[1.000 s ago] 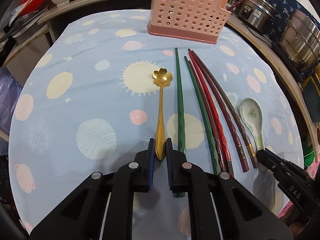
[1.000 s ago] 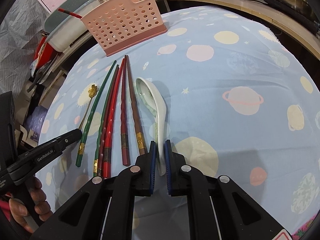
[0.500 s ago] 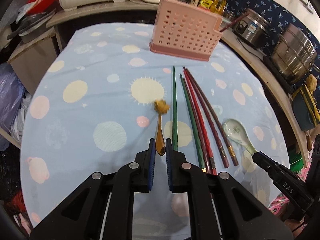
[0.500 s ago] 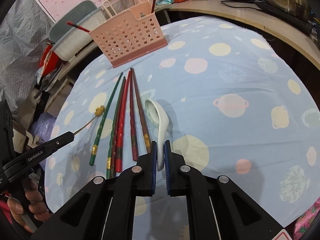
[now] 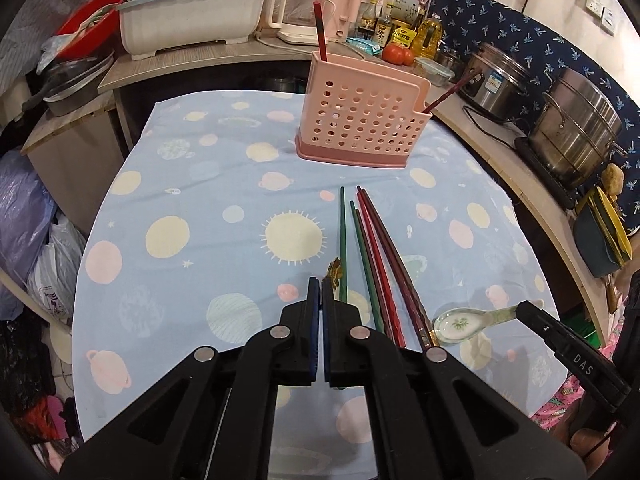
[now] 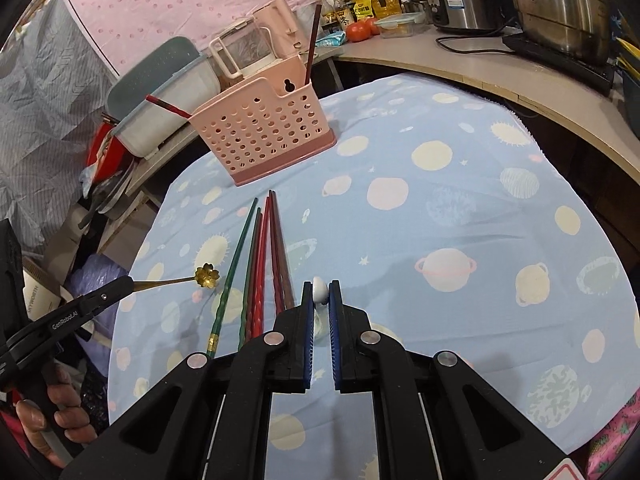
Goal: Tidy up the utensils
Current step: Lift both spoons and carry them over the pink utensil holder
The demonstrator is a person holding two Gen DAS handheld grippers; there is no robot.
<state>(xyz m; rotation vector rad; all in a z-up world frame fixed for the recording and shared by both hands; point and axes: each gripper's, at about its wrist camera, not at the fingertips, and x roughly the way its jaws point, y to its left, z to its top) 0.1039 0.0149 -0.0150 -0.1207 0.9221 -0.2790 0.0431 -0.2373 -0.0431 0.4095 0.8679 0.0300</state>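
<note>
Utensils are being sorted on the cloth-covered bench [image 5: 192, 184], where the pink caddy [image 5: 362, 128] stands at the far end and four chopsticks [image 5: 372, 256] are left lying lengthwise toward it. The ceramic spoon [image 5: 460, 322] is held clear of the cloth by its handle in the closed right tongs [image 6: 319, 300], pointing crosswise toward the left tongs. The gold flower spoon [image 6: 206, 276] is pinched likewise in the left tongs [image 5: 321, 292], bowl toward the chopsticks; the lift seems done, and carrying each spoon over the caddy and tipping it upright is called for next.
</note>
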